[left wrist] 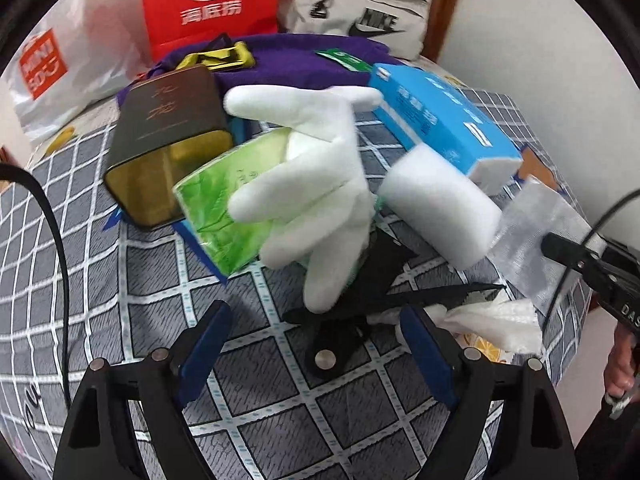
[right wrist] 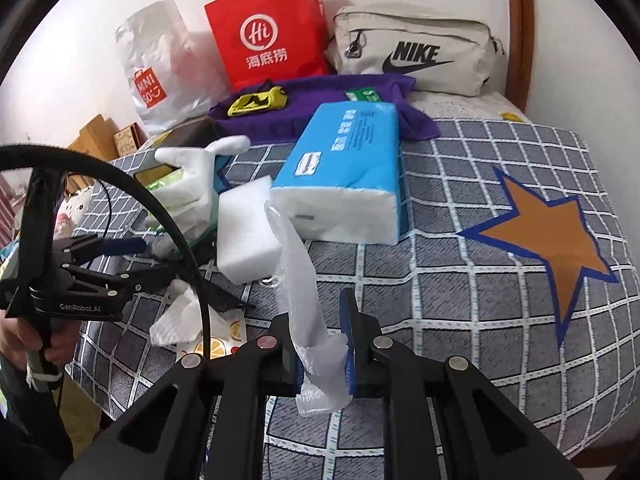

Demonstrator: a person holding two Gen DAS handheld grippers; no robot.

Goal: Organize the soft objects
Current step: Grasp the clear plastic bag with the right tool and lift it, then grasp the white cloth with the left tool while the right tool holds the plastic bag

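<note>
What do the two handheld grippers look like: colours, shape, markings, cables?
Both are black angular frames with silver pivot bolts and blue finger pads. The left gripper bears white "GenRobot.AI" lettering, and a black cable arcs over it. The right gripper has the same build.

Bed (right wrist: 500, 184) serves as work surface, covered by grey sheet with white grid lines. Orange star with blue edge (right wrist: 556, 236) printed on sheet, right part. Plain white wall (right wrist: 80, 12) rises behind bed. Brown wooden post (right wrist: 520, 28) stands at bed's far right corner. Cardboard boxes (right wrist: 104, 138) sit beside bed, far left. Lighting even, soft shadows.
</note>
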